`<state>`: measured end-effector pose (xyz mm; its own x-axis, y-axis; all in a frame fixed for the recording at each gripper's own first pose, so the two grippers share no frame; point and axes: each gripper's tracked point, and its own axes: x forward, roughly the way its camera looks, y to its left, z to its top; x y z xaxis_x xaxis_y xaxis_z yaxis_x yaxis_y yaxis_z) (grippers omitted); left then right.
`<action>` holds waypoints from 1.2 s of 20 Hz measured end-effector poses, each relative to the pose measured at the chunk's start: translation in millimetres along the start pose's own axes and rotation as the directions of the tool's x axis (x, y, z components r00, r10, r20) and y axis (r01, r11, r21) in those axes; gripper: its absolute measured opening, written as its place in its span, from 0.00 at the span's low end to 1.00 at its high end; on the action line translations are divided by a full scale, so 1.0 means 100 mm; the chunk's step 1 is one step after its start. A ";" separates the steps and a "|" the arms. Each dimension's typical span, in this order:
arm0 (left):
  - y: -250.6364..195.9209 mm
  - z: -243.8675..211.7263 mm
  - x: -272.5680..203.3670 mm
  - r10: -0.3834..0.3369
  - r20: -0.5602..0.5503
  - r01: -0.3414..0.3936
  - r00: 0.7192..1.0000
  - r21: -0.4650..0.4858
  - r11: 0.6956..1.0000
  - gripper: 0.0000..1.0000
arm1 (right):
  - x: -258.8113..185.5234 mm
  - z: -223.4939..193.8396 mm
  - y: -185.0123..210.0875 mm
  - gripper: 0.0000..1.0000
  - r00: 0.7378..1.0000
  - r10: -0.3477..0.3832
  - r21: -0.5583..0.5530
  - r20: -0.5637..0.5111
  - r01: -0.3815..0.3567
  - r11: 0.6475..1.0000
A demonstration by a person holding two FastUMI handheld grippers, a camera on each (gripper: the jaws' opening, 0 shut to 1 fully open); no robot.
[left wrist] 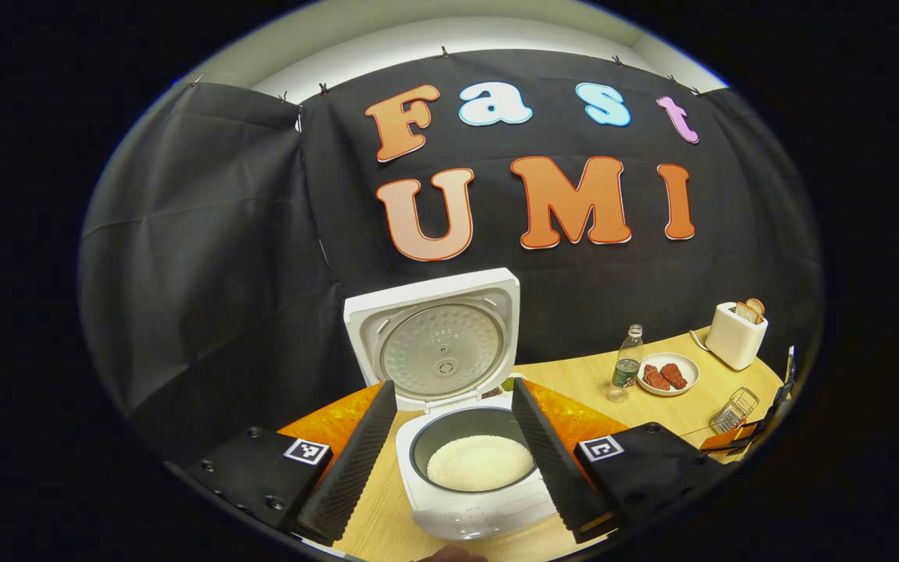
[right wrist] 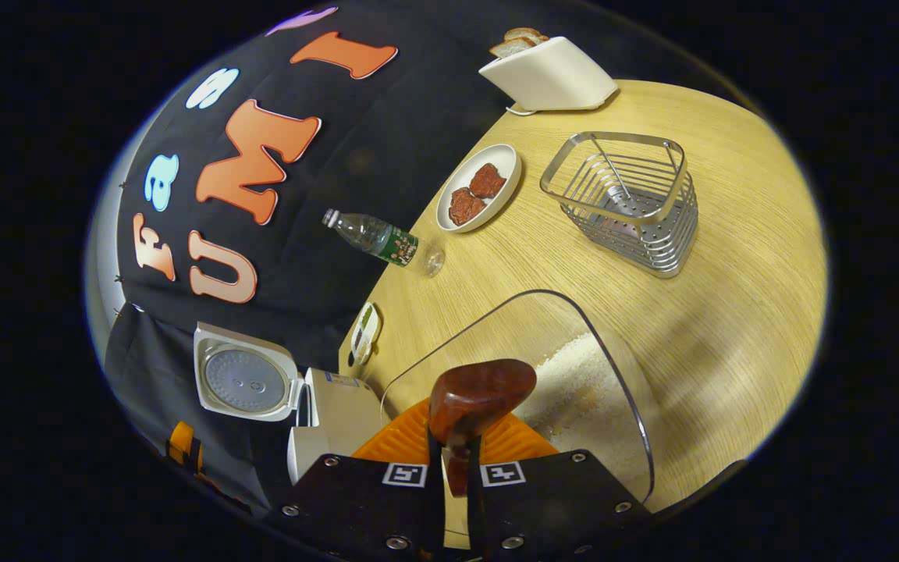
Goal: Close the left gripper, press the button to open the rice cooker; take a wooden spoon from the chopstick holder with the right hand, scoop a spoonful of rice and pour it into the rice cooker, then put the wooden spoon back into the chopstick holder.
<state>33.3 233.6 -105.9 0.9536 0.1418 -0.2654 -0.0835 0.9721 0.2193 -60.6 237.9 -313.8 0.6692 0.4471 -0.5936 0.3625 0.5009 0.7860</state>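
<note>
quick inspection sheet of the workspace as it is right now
surface: wooden table, orange mat under cooker
job's things: rice cooker lid up, rice in pot; wooden spoon over clear rice container; chopstick holder holds no spoon
clutter: bottle, plate of red food, toaster
grippers: left gripper open; right gripper shut on spoon
cables: white cord by toaster
surroundings: black cloth wall

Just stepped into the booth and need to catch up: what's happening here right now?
A person is working with two handheld grippers. The rice cooker stands open, lid up, with rice in its pot; the left gripper hangs open in front of it. The right gripper is shut on the wooden spoon, over a clear container of rice. The wire chopstick holder stands beyond.
</note>
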 end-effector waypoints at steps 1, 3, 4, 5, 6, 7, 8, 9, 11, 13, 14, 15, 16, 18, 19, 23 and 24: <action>0.00 0.01 -0.01 0.004 0.003 -0.004 1.000 0.000 1.000 0.96 | -0.05 0.03 0.01 0.11 1.000 0.019 0.005 -0.007 -0.019 1.000; 0.00 0.03 -0.01 0.018 0.007 -0.018 1.000 -0.008 1.000 0.96 | -0.13 0.14 0.04 0.11 0.999 0.051 0.022 -0.006 -0.051 0.998; 0.00 0.03 -0.01 0.023 0.008 -0.023 1.000 -0.016 1.000 1.00 | -0.17 0.20 0.02 0.11 0.998 0.063 0.037 -0.005 -0.063 0.997; 0.01 0.04 -0.01 0.033 0.010 -0.033 0.999 -0.026 0.999 0.96 | -0.22 0.29 0.02 0.11 0.997 0.078 0.064 0.002 -0.078 0.995; 0.02 0.05 0.01 0.040 0.011 -0.039 0.999 -0.037 0.999 0.97 | -0.28 0.37 0.03 0.11 0.995 0.097 0.099 0.007 -0.097 0.990; 0.02 0.05 0.01 0.049 0.014 -0.048 0.999 -0.050 0.998 1.00 | -0.33 0.46 0.06 0.11 0.993 0.119 0.133 0.020 -0.121 0.984; 0.03 0.06 0.01 0.056 0.019 -0.054 0.998 -0.063 0.997 1.00 | -0.38 0.56 0.09 0.11 0.989 0.142 0.164 0.036 -0.146 0.976; 0.03 0.05 0.01 0.061 0.019 -0.060 0.998 -0.075 0.995 1.00 | -0.41 0.65 0.12 0.11 0.985 0.161 0.190 0.056 -0.169 0.967; 0.05 0.01 0.01 0.072 0.015 -0.070 0.997 -0.093 0.993 0.96 | -0.46 0.79 0.22 0.11 0.976 0.202 0.244 0.077 -0.215 0.946; 0.13 -0.01 0.00 0.092 0.014 -0.089 0.996 -0.109 0.990 0.96 | -0.48 0.88 0.37 0.11 0.966 0.241 0.290 0.089 -0.257 0.922; 0.18 -0.02 -0.01 0.106 0.016 -0.104 0.994 -0.116 0.988 0.96 | -0.48 0.91 0.47 0.11 0.961 0.262 0.310 0.092 -0.277 0.910; 0.24 -0.03 -0.03 0.118 0.018 -0.115 0.993 -0.124 0.986 0.96 | -0.47 0.94 0.58 0.11 0.955 0.282 0.323 0.093 -0.297 0.899; 0.31 -0.04 -0.04 0.134 0.017 -0.131 0.991 -0.132 0.983 1.00 | -0.47 0.95 0.69 0.11 0.949 0.303 0.344 0.092 -0.316 0.884; 0.46 -0.09 -0.08 0.164 0.014 -0.160 0.986 -0.149 0.976 1.00 | -0.40 0.96 0.93 0.11 0.936 0.341 0.372 0.083 -0.346 0.861; 0.55 -0.12 -0.10 0.181 0.010 -0.177 0.983 -0.159 0.971 0.96 | -0.36 0.94 1.06 0.11 0.931 0.357 0.381 0.075 -0.357 0.853; 0.92 -0.23 -0.22 0.252 -0.005 -0.248 0.968 -0.190 0.950 1.00 | -0.17 0.82 1.62 0.11 0.918 0.396 0.373 0.029 -0.377 0.848; 1.01 -0.25 -0.24 0.264 -0.007 -0.260 0.964 -0.199 0.945 1.00 | -0.14 0.78 1.77 0.11 0.914 0.406 0.364 0.018 -0.384 0.849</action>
<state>-5.3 333.0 -101.1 0.8955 0.3950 -0.2051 -0.3848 0.9187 0.0893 44.2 262.3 -153.1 0.7700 0.5988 -0.2203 0.2866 -0.0162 0.9579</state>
